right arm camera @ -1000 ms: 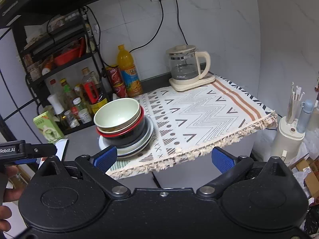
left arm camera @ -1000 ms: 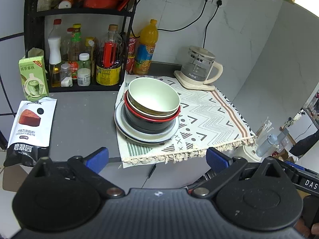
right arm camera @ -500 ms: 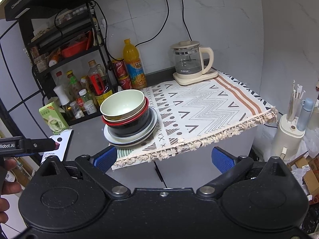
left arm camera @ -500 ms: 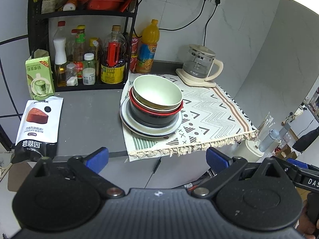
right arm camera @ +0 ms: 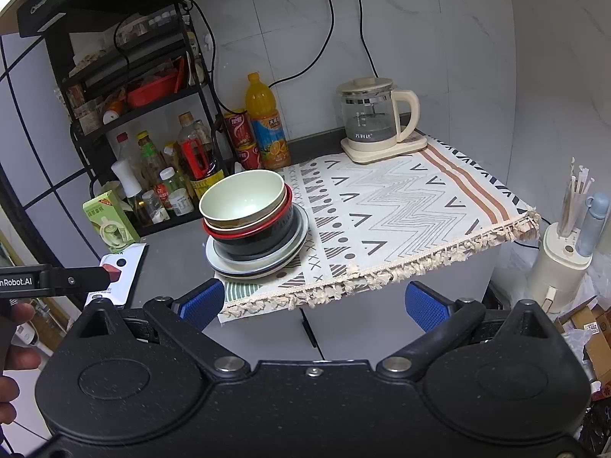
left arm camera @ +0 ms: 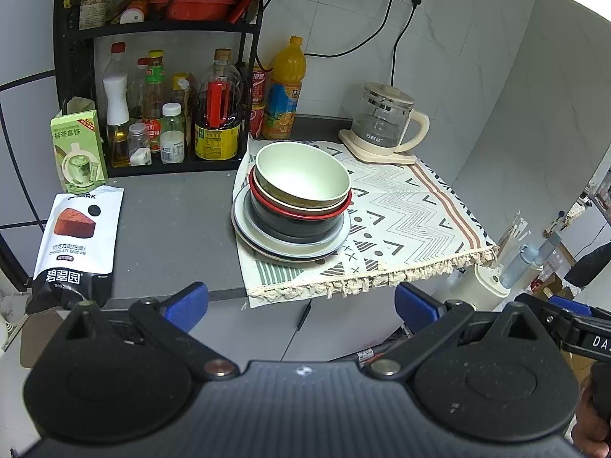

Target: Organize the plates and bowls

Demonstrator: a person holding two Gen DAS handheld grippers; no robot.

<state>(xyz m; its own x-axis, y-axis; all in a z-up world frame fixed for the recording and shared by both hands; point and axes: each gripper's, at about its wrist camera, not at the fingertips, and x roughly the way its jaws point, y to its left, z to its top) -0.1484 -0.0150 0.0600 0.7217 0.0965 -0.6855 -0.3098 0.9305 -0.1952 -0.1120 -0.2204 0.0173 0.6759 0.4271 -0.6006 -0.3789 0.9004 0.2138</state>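
Where the cloth [left arm camera: 401, 210] lies, kettle [left arm camera: 385, 122] neighbours bowls [left arm camera: 301, 191].

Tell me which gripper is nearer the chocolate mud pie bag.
Left. The left gripper hangs open off the counter's front edge, with the chocolate mud pie bag just ahead on its left. The right gripper, also open, sits further right, facing the cloth.

Three bowls [left arm camera: 303, 179], two plates [left arm camera: 290, 246]

Probably home kitchen: condiment rack [left arm camera: 160, 114], kettle [left arm camera: 385, 122].
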